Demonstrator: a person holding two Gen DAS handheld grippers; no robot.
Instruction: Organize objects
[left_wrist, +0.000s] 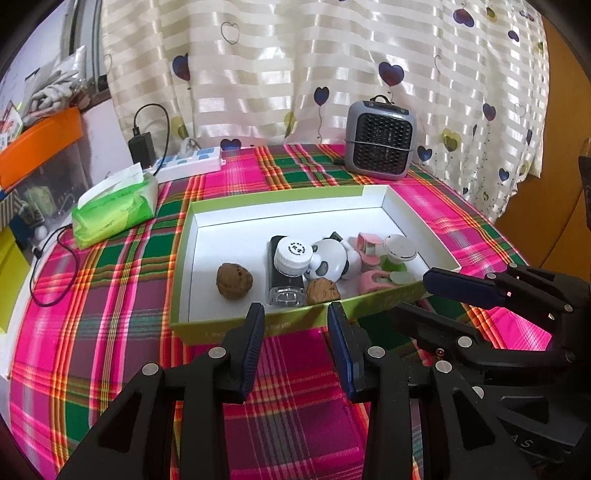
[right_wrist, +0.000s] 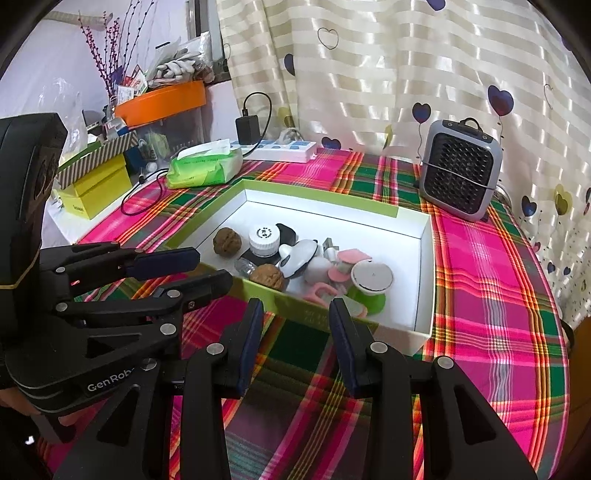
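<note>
On the plaid worktop a green-rimmed tray holds two walnuts, a panda toy and clips, so both tools, left tool and right tool, hover wide and empty, best withdrawn clear of its near wall.

The ink bottle is lying half hidden behind the green box's near wall — its cap lettering is reading too small.

Glossy satin curtain; rough walnuts; matt cardboard box.
</note>
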